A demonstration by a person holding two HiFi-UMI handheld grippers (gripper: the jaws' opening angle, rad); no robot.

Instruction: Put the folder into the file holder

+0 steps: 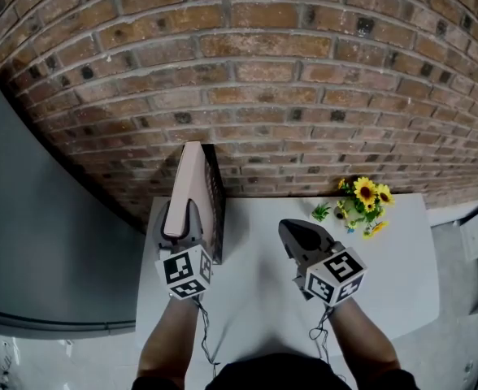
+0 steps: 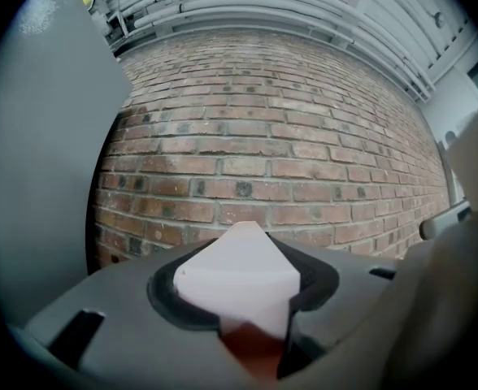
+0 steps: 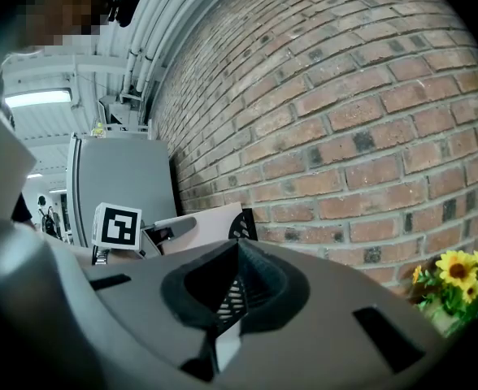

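Fingers (image 2: pixel 109 319) of left gripper (image 1: pixel 183 219) clamp pink folder (image 1: pixel 189 179) beside file holder (image 1: pixel 216 200).

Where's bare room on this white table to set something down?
Bare: white tabletop between the black mesh file holder and yellow sunflower bunch, and front right past the right gripper. Crowded: back left, where the left gripper holds the pink folder.

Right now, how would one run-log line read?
left claw: shut on folder | folder: upright at file holder, insertion unclear | right claw: shut, empty, above table
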